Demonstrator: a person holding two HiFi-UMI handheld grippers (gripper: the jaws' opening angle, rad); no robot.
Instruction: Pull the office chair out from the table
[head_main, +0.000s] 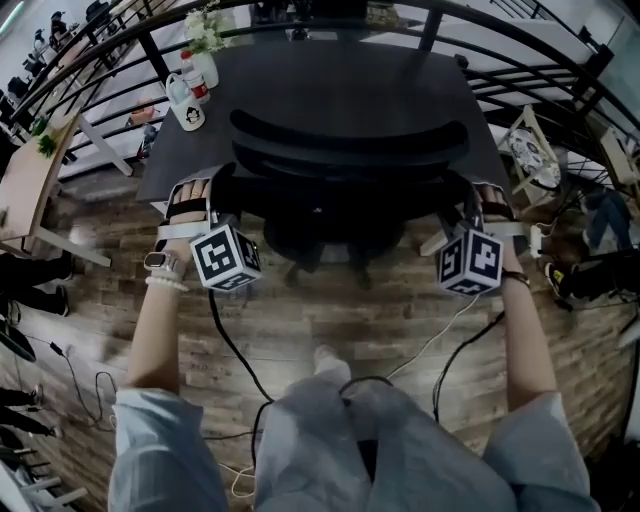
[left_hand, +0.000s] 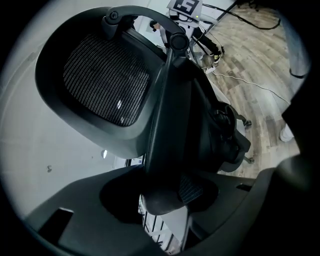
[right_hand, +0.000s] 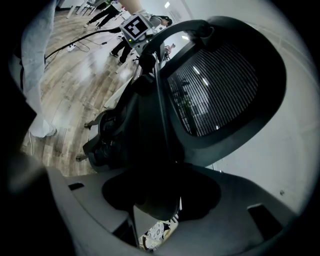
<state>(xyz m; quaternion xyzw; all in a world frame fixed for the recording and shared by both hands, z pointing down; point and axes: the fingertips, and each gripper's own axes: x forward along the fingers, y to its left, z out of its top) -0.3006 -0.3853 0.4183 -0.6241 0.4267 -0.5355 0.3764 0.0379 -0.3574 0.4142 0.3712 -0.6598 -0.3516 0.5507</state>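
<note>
Over the wood floor, the left gripper and the right gripper each stand with jaws wide but closed on the back frame of the black office chair — one on either side edge. The chair is drawn close in against the near edge of the dark table. A bottle, a mug and white flowers stand at the table's far-left corner.

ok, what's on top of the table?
At its left corner: a bottle, a mug and flowers. The chair covers the table's near edge, so anything there is hidden.
</note>
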